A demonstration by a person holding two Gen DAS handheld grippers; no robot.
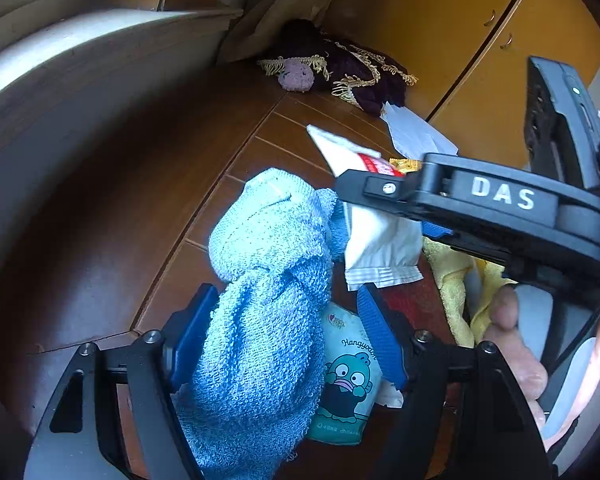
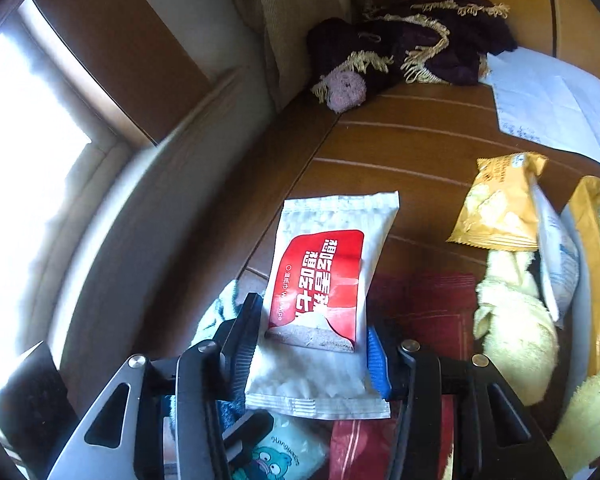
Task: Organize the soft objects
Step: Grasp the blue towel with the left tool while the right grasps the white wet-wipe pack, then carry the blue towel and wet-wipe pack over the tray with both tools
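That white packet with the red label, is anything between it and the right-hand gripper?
Nothing visible. The right gripper already has the white wipes packet between its fingers, one finger at each long edge. A blue towel, held in the left gripper, lies beside the packet, not between it and the fingers.

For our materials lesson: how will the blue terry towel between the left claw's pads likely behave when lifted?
The blue terry towel will probably flop: it already bunches and droops between the left claw. Its looped pile likely grips the pads rather than slipping. It seems light for its bulk.
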